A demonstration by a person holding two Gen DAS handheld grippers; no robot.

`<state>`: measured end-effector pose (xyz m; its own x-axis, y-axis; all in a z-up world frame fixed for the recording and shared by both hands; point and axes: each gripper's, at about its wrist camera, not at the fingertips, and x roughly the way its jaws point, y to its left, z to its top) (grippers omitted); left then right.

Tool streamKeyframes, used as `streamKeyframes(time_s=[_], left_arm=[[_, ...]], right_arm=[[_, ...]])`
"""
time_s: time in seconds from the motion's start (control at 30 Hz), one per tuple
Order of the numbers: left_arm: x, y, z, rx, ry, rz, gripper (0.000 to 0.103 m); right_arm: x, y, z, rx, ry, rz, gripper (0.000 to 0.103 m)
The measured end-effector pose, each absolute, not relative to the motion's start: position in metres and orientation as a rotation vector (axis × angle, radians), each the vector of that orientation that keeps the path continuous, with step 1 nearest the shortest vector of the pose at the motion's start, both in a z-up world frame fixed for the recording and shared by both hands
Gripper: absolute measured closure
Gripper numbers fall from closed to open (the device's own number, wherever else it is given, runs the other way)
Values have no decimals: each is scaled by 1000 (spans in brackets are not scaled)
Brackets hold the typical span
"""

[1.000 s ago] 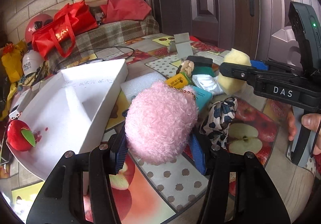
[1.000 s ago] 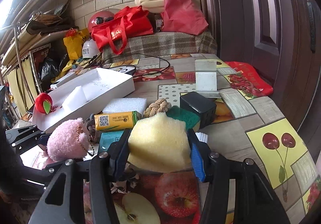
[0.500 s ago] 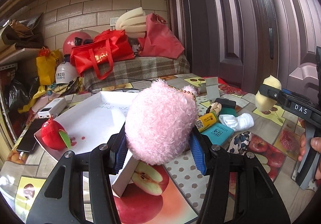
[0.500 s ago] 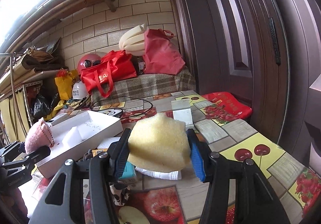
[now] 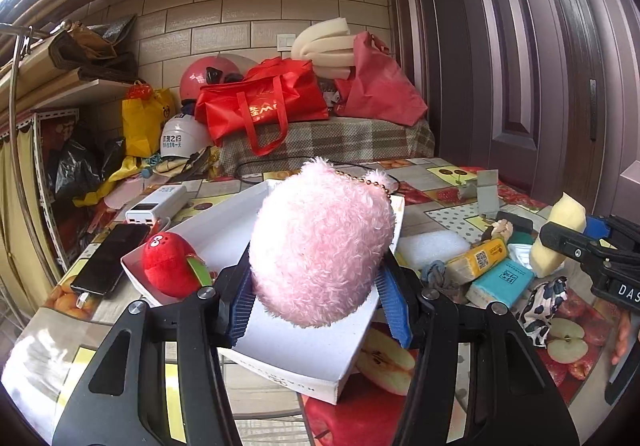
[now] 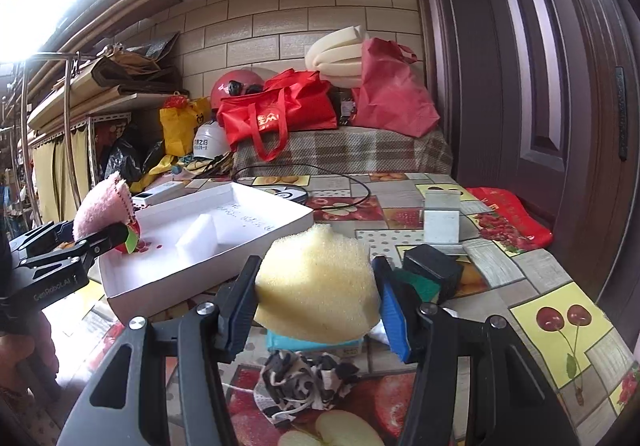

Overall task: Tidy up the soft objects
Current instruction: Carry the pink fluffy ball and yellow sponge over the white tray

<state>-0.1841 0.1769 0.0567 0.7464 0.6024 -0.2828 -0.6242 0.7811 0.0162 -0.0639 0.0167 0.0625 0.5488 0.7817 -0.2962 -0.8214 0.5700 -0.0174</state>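
The left gripper (image 5: 318,296) squeezes a fluffy round pink plush toy (image 5: 320,246); the right gripper (image 6: 316,306), at three o'clock, squeezes a bumpy yellow foam sponge (image 6: 318,286).

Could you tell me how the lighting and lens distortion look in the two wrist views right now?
Left wrist view: glare blows out the top left corner, the door bows from the fisheye, and the pink plush is sharp and evenly lit. Right wrist view: a bigger washed-out patch at upper left, dark rounded corners, and the yellow sponge is lit on top and shaded below.
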Motion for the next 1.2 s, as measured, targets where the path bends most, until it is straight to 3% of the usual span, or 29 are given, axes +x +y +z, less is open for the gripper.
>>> streamKeyframes(time_s=[0.43,1.2], left_arm=[[-185,238,54,-110,305,817,48],[-131,298,46,-148,446,813,48]], right_arm=[[-81,101,55,-218,309,1047,48],[-32,220,53,-181,427,900,48]])
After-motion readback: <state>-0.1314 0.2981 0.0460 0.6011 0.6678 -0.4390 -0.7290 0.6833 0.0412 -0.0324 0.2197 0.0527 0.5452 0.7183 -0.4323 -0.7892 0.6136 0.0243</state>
